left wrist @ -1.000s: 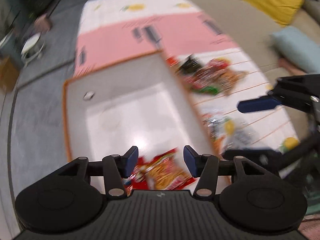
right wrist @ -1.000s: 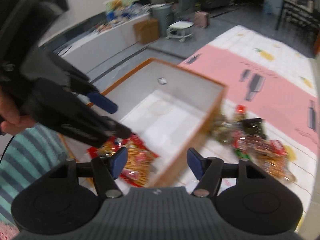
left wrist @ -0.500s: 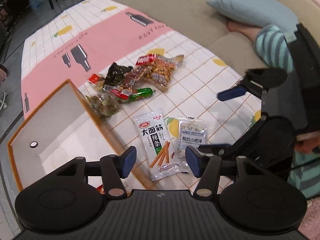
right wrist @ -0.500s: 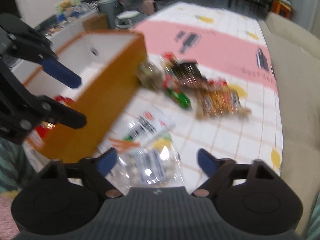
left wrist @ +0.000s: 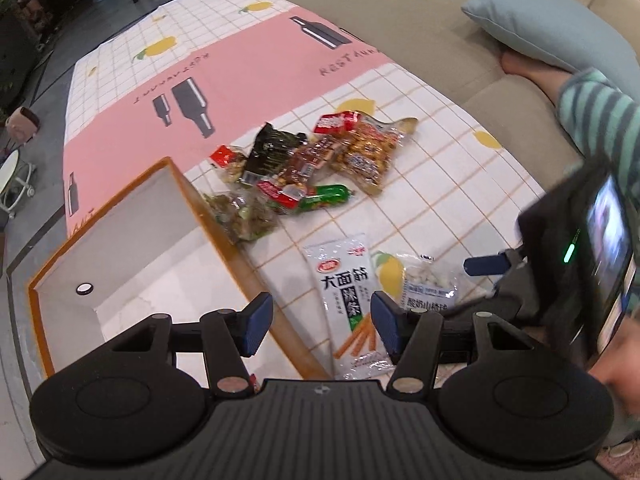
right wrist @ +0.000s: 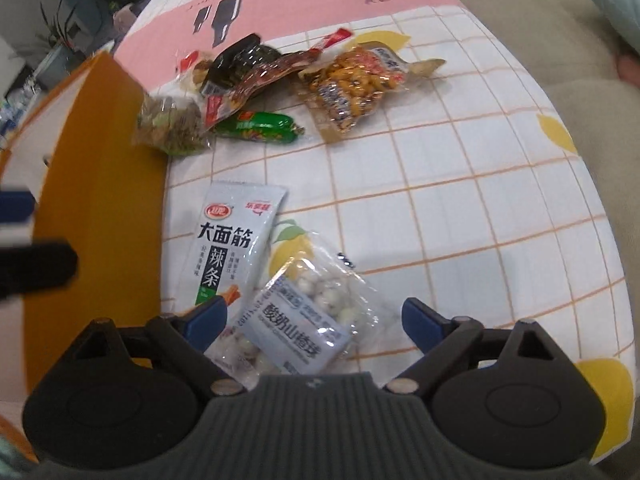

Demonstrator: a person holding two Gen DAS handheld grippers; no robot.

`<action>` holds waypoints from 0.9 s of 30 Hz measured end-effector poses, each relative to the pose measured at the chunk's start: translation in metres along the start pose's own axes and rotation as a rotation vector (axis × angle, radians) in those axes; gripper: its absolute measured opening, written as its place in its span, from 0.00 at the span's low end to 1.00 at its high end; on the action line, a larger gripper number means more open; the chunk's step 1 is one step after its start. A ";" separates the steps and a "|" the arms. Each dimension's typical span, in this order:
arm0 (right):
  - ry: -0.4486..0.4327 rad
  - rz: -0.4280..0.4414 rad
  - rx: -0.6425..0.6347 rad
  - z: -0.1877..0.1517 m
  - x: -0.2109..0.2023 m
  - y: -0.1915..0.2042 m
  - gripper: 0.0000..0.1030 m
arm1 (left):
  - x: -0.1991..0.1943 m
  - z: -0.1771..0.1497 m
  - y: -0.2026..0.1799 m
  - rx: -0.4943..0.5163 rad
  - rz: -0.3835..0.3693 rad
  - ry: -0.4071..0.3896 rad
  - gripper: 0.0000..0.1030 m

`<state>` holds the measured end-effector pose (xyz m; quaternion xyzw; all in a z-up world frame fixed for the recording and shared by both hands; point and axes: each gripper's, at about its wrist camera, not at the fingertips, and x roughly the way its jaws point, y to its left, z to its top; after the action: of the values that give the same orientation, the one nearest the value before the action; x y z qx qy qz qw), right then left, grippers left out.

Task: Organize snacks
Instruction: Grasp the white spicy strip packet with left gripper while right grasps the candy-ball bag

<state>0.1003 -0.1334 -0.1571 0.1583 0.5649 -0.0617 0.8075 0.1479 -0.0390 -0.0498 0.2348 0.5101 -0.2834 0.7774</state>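
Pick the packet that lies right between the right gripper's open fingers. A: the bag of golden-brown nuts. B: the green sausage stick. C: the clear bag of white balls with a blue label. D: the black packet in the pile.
C: in the right wrist view the right gripper is open over the clear bag of white balls; the pile lies farther off, near the orange box.

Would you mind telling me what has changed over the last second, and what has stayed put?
Both grippers swung away from the orange box toward the snacks on the cloth. The right gripper now hangs open over the clear bag of white balls; the left gripper hangs open by the white spicy-strip packet. Nothing was gripped. The box and the snack pile look unmoved.
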 end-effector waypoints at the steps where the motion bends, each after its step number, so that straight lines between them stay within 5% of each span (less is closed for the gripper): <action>1: -0.005 -0.021 -0.022 -0.002 0.002 0.003 0.89 | 0.001 0.000 0.001 -0.003 0.000 0.000 0.64; 12: 0.016 -0.113 -0.244 0.009 0.010 -0.024 0.87 | 0.029 0.010 -0.015 0.022 -0.037 0.057 0.64; 19: 0.035 -0.100 -0.388 0.026 0.007 -0.054 0.86 | 0.070 0.024 -0.038 -0.030 0.047 0.176 0.74; 27: 0.076 -0.006 -0.269 0.022 -0.004 -0.080 0.90 | 0.117 0.031 -0.049 -0.047 0.167 0.283 0.82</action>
<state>0.0967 -0.2168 -0.1617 0.0493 0.5986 0.0182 0.7993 0.1724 -0.1191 -0.1502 0.2957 0.5998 -0.1697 0.7238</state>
